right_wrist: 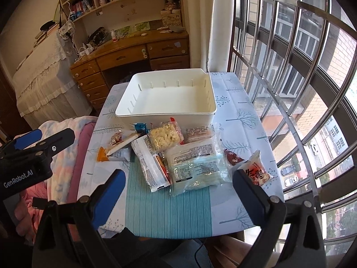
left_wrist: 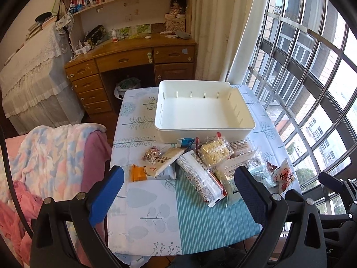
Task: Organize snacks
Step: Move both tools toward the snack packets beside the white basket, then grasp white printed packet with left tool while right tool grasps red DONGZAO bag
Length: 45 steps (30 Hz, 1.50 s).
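Note:
An empty white bin (left_wrist: 200,109) (right_wrist: 169,98) stands at the far side of the small table. In front of it lies a pile of snack packets: a yellow crispy bar (left_wrist: 214,151) (right_wrist: 164,137), a long white packet (left_wrist: 200,176) (right_wrist: 151,165), a large clear packet (right_wrist: 196,167), a cream bar (left_wrist: 165,160), an orange packet (left_wrist: 139,172) (right_wrist: 102,154) and a red-and-white packet (left_wrist: 283,174) (right_wrist: 255,169). My left gripper (left_wrist: 178,187) hovers open above the table's near half, nothing between its fingers. My right gripper (right_wrist: 178,187) is open too, just short of the pile.
The table carries a leaf-print cloth (left_wrist: 142,212) with a teal striped panel (right_wrist: 167,210). A barred window (right_wrist: 290,67) runs along the right. A chair with a pastel blanket (left_wrist: 44,160) sits left. A wooden desk (left_wrist: 133,58) and bookshelf stand behind.

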Motion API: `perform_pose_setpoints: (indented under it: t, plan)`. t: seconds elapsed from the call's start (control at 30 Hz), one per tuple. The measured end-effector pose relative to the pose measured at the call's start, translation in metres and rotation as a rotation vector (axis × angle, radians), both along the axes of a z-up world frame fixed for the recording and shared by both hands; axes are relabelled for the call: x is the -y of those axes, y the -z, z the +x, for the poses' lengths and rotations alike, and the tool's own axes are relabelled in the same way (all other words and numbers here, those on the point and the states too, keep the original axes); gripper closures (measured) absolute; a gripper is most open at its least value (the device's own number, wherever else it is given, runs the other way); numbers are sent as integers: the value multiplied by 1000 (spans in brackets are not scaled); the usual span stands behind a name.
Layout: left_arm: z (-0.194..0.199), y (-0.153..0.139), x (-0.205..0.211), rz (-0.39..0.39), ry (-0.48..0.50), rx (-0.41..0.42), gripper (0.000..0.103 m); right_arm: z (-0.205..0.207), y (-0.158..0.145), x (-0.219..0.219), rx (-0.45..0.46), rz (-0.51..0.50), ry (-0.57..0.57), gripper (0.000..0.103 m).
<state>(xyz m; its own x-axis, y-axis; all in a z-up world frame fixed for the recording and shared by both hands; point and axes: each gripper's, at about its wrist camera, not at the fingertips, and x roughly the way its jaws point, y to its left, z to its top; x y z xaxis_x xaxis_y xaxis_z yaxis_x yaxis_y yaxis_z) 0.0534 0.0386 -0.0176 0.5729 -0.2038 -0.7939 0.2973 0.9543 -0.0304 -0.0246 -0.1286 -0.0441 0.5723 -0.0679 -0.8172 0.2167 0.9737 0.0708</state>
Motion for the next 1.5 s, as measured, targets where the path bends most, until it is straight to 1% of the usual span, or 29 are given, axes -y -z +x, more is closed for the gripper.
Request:
perform_pose_setpoints:
  t: [0.1, 0.27, 0.33, 0.47, 0.6, 0.73, 0.9, 0.97, 1.13, 1.33, 1.4, 1.5]
  plan:
    - [6, 7, -4, -21, 14, -27, 4, -2, 2, -5, -3, -49, 17, 5]
    - [15, 22, -2, -24, 26, -79, 4, -6, 8, -6, -16, -97, 14, 5]
    - [18, 29, 2, -5, 24, -100, 5, -8, 12, -4, -19, -118, 11, 5]
    - [23, 42, 14, 67, 8, -118, 5, -12, 25, 4, -17, -168, 0, 5]
    - [30, 57, 25, 82, 11, -162, 5, -14, 37, 18, -27, -182, -12, 5]
    - [39, 76, 37, 77, 6, -218, 5, -13, 50, 35, -33, -203, -47, 5]
    - [53, 106, 49, 56, -33, -318, 5, -11, 70, 57, -57, -252, -110, 5]
    - [58, 119, 54, 53, -53, -362, 5, -8, 80, 67, -85, -271, -139, 5]
    - [76, 156, 67, 41, -134, -468, 5, 3, 106, 95, -144, -265, -204, 6]
    - [94, 201, 73, 54, -240, -558, 5, 18, 138, 132, -224, -253, -244, 6]
    - [98, 213, 75, 60, -261, -575, 5, 22, 148, 143, -248, -254, -254, 6]
    - [103, 230, 79, 91, -290, -591, 5, 26, 160, 156, -275, -237, -269, 6]
